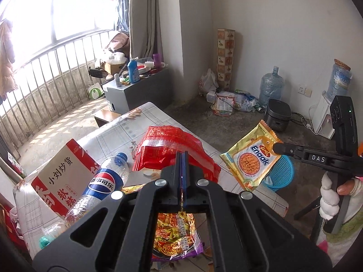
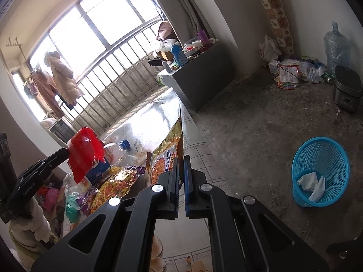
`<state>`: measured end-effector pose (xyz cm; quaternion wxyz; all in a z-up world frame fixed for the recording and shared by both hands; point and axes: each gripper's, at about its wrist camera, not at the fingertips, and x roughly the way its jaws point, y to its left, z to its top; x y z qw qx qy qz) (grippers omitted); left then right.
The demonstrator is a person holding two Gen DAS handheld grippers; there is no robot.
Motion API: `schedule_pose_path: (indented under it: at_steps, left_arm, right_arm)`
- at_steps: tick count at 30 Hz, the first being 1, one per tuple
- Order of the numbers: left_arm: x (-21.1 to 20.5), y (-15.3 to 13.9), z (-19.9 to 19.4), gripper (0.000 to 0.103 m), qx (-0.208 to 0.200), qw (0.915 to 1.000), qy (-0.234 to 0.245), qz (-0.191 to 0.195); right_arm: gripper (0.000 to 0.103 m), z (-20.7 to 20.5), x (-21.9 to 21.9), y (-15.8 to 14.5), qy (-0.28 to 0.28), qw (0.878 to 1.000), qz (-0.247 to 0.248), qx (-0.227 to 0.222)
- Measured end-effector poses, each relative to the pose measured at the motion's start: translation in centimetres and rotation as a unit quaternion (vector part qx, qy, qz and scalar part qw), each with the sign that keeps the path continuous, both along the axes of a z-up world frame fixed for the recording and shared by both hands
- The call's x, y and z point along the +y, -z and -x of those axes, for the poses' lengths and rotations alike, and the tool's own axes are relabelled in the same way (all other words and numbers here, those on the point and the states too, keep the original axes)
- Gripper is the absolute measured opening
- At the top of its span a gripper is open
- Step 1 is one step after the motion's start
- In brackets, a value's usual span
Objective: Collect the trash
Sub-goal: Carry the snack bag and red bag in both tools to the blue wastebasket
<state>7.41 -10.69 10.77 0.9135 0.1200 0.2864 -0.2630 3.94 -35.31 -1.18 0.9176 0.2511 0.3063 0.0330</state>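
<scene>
While both claws are clamped shut on trash, left gripper (image 1: 183, 156) on red bag (image 1: 172, 149), right gripper (image 2: 180, 165) on Enaak packet (image 1: 251, 156), nothing's binned; basket (image 2: 322, 172), far right, holds only tissue; bottle (image 1: 102, 185), box, wrappers remain on table.

bright window (image 2: 95, 25) behind a metal railing (image 1: 52, 72), white walls (image 1: 283, 22), bare concrete floor (image 2: 249, 124), grey curtain (image 1: 145, 15).

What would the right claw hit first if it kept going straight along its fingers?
Probably nothing nearby: the right claw, shut on the Enaak wrapper, points over the table edge toward the distant grey cabinet. Depth is hard to judge.
</scene>
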Motion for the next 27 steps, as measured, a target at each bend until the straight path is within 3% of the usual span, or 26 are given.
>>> schedule_pose_path:
  at_steps: [16, 27]
  left_arm:
    - [-10.8, -1.6, 0.9, 0.000, -0.021, 0.9942, 0.104, -0.015]
    - [-20.4, 1.0, 0.2, 0.000, 0.034, 0.9831, 0.179, -0.019]
  right_arm:
    - [0.004, 4.2, -6.6, 0.3, 0.090, 0.995, -0.030, -0.030]
    - [0.004, 6.8, -12.3, 2.9, 0.182, 0.983, -0.028, -0.006]
